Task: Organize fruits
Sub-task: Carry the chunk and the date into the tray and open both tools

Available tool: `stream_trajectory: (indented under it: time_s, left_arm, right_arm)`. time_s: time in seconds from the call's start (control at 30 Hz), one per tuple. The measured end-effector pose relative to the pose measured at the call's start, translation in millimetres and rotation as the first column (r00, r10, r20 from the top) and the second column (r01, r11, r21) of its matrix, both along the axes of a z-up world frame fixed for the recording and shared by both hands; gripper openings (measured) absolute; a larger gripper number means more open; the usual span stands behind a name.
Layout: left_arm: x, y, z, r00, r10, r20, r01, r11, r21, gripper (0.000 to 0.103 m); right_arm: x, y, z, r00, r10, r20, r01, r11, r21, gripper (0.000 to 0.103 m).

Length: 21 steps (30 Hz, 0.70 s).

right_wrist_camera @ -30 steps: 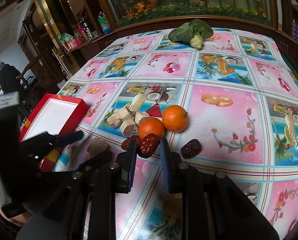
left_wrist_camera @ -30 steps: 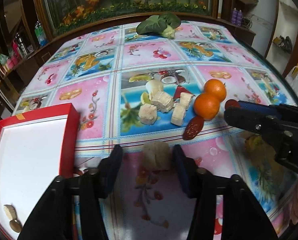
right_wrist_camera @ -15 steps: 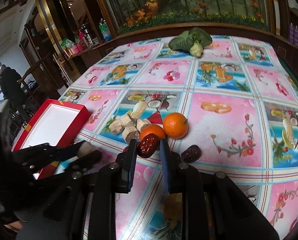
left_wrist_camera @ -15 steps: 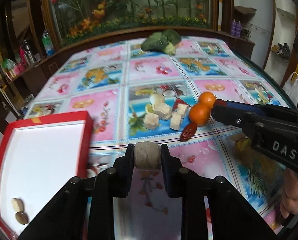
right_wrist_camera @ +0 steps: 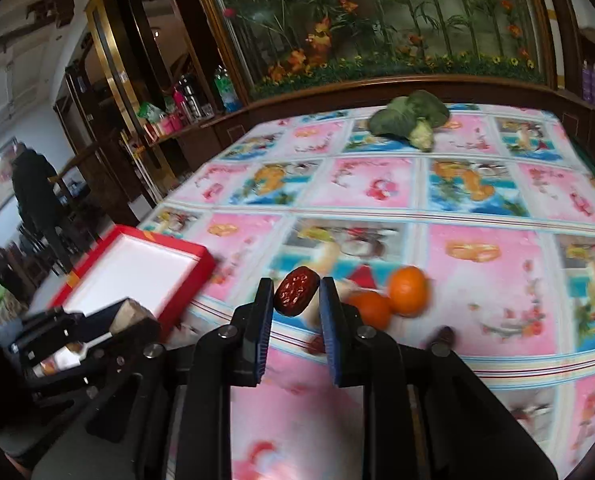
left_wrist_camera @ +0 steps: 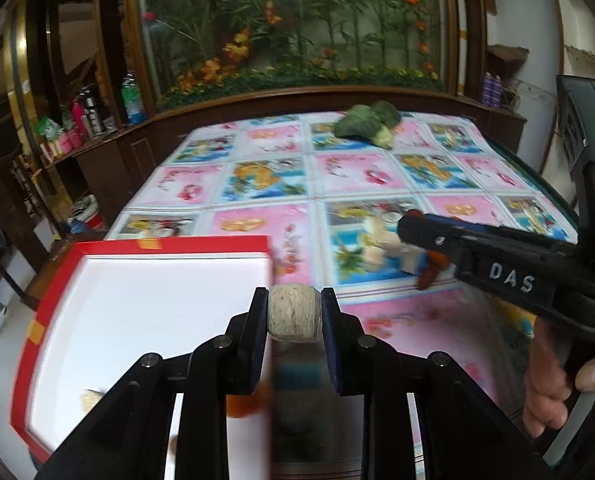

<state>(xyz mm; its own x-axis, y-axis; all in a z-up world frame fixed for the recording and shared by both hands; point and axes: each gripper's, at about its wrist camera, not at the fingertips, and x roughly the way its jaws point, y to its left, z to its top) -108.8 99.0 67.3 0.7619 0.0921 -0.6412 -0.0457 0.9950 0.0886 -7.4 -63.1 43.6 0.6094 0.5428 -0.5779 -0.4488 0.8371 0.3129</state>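
Beside the red box (left_wrist_camera: 169, 246), the left gripper (left_wrist_camera: 294, 314) clamps a pale chunk (left_wrist_camera: 294, 312); the right gripper (right_wrist_camera: 296, 294) clamps a red date (right_wrist_camera: 296, 291).

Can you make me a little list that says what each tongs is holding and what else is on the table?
left tongs: shut on a pale beige, rough cylindrical chunk
right tongs: shut on a wrinkled dark red date
box: red cardboard tray with white inside, at table's left edge
still on table: two round oranges, touching each other
far end: green leafy vegetable
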Motion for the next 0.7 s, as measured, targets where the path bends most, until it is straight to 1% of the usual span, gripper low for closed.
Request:
stream_trajectory:
  time_s: [0.03, 0.1, 0.27, 0.43, 0.53, 0.63, 0.7]
  left_arm:
    - [-1, 9, 1, 1.0, 0.016, 0.004, -0.016, 1.0, 0.005, 0.025]
    - [-2, 23, 1, 0.999, 0.045, 0.003, -0.045, 0.999, 0.012, 0.025]
    - [0, 65, -9, 0.991, 0.128, -0.023, -0.127, 0.991, 0.037, 0.025]
    - [1, 96, -20, 0.98, 0.194, -0.048, -0.192, 0.981, 0.039, 0.025]
    - [2, 104, -25, 0.976, 0.208, -0.066, -0.206, 0.978, 0.038, 0.025]
    - [6, 104, -30, 0.977, 0.197, -0.086, -0.195, 0.98, 0.035, 0.025]
    - [8, 103, -31, 0.976, 0.194, -0.095, -0.191, 0.981, 0.048, 0.025]
  right_arm:
    - [1, 11, 1, 1.0, 0.011, -0.017, -0.011, 1.0, 0.029, 0.025]
    - [-1, 29, 2, 1.0, 0.024, -0.016, -0.024, 0.999, 0.044, 0.025]
    - [-10, 89, -1, 0.995, 0.103, -0.017, -0.102, 0.994, 0.03, 0.026]
    - [-20, 133, -7, 0.985, 0.171, -0.031, -0.171, 0.985, 0.0, 0.026]
    - [-23, 152, -14, 0.977, 0.205, -0.056, -0.207, 0.978, -0.034, 0.026]
    - [-26, 162, -20, 0.971, 0.226, -0.072, -0.231, 0.97, -0.07, 0.026]
    - [-26, 165, -24, 0.969, 0.232, -0.084, -0.239, 0.967, -0.091, 0.026]
